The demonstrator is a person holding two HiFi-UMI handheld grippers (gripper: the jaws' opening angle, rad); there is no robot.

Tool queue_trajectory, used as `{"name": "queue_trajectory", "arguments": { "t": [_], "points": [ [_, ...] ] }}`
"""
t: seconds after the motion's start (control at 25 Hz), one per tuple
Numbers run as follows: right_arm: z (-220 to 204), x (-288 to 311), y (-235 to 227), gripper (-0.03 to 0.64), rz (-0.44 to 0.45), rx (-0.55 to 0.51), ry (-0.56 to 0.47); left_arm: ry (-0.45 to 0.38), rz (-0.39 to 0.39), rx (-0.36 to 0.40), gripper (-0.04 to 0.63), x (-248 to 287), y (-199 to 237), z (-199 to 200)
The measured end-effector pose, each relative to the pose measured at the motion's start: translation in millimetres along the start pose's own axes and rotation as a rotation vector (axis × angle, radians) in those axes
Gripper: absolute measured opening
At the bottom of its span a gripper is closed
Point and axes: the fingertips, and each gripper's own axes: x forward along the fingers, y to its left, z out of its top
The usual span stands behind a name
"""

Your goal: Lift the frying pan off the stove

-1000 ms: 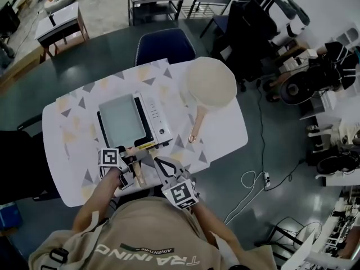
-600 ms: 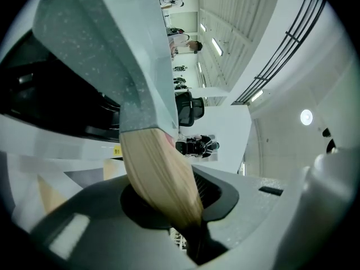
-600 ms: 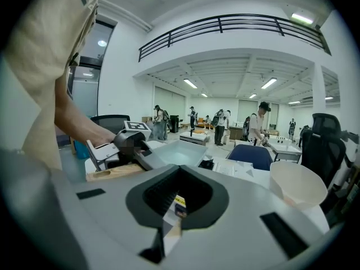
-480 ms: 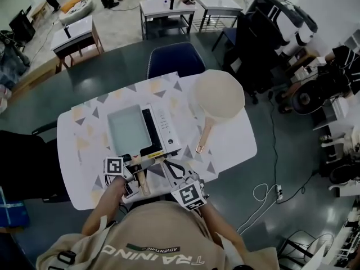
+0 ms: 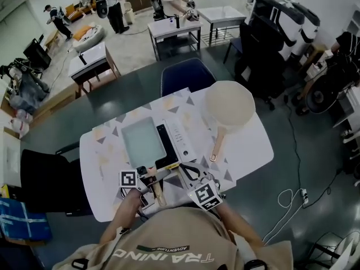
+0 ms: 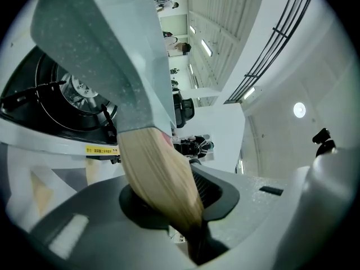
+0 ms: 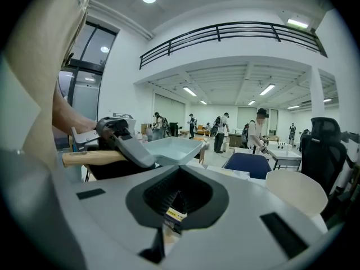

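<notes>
The left gripper [image 5: 147, 179] gripped the frying pan [image 5: 143, 142] by its wooden handle [image 5: 158, 194], and its jaws had just eased wider. The pan ran toward 12 o'clock above the stove [image 5: 180, 141]. The right gripper [image 5: 184, 169], closed and empty, stood at 3 o'clock.

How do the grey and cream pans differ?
The grey pan is square; the cream pan round. The grey pan hangs over the stove, its handle between the left gripper's jaws, which have just been opening; the cream pan lies on the table. Both have wooden handles.
</notes>
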Motion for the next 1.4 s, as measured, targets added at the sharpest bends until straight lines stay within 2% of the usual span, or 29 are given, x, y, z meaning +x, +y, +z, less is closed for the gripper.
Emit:
{"name": "queue_trajectory", "arguments": {
  "t": [0.16,0.36,0.76,1.16,1.4],
  "points": [
    [8,-1,-5,-0.003,-0.005,0.025,-0.030,0.021,0.016,0.042,0.089,0,-6,-2],
    [15,-2,-14,-0.003,-0.015,0.058,-0.058,0.000,-0.037,0.009,0.092,4,-28,2],
    [18,0,-19,-0.003,-0.017,0.087,-0.082,-0.003,-0.007,0.061,0.094,-1,-35,4],
    [23,1,-15,-0.003,-0.008,0.081,-0.093,0.006,-0.003,0.065,0.095,-2,-37,-1],
    [22,1,-15,-0.003,-0.001,0.085,-0.087,0.011,-0.026,0.062,0.095,-3,-35,1]
  ]
}}
